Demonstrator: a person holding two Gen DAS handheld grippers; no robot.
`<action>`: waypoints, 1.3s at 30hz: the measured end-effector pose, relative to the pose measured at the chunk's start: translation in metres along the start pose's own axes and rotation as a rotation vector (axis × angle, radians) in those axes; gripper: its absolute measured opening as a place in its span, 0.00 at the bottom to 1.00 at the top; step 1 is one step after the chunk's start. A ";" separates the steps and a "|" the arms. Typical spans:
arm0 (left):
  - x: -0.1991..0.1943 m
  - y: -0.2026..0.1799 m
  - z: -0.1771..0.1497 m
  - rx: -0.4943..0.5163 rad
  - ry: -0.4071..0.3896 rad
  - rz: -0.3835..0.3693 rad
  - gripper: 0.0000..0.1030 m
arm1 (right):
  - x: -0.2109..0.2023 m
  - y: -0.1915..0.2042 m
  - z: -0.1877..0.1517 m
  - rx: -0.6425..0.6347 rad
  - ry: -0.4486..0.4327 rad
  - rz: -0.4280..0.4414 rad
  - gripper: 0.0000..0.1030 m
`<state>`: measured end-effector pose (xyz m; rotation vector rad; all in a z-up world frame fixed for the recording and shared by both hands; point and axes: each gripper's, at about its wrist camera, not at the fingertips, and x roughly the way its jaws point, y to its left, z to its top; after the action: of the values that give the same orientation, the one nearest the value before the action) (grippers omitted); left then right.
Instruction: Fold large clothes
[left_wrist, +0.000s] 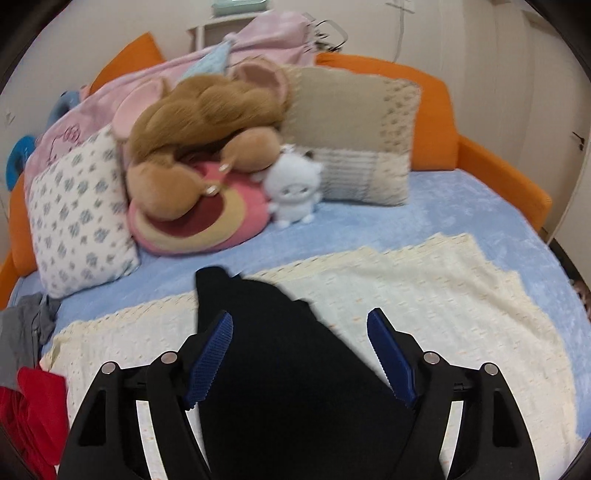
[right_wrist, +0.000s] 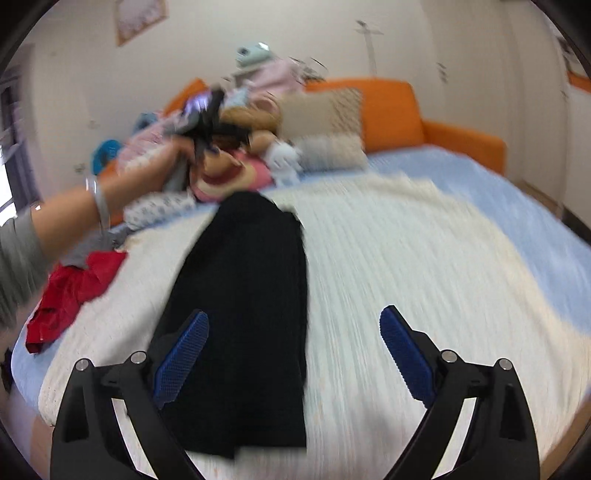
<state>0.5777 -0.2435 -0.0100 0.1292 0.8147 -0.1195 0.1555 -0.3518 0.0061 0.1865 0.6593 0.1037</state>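
The black garment (right_wrist: 243, 314) lay flat on the cream blanket (right_wrist: 406, 277), folded into one long narrow strip. Its length ran from six o'clock up to twelve o'clock, and the far end was a little narrower and rounded.

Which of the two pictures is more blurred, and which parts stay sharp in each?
Right wrist view: stronger motion blur; the cream blanket is streaked and the plush toys are smeared, while the right gripper stays crisp. Left wrist view: milder blur on the toys and pillows; the left gripper is sharp. Both show fisheye bending and dark corners.
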 end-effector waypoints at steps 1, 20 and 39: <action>0.006 0.009 -0.005 -0.001 0.006 0.010 0.75 | 0.007 0.002 0.015 -0.027 -0.013 0.024 0.89; 0.194 0.074 -0.065 -0.060 0.241 -0.058 0.59 | 0.303 0.000 0.106 0.039 0.308 0.227 0.12; -0.063 0.037 -0.189 0.103 0.066 -0.467 0.59 | 0.138 0.008 0.035 -0.086 0.271 0.178 0.07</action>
<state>0.4052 -0.1737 -0.0893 0.0375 0.8944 -0.6009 0.2850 -0.3276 -0.0477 0.1491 0.9054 0.3326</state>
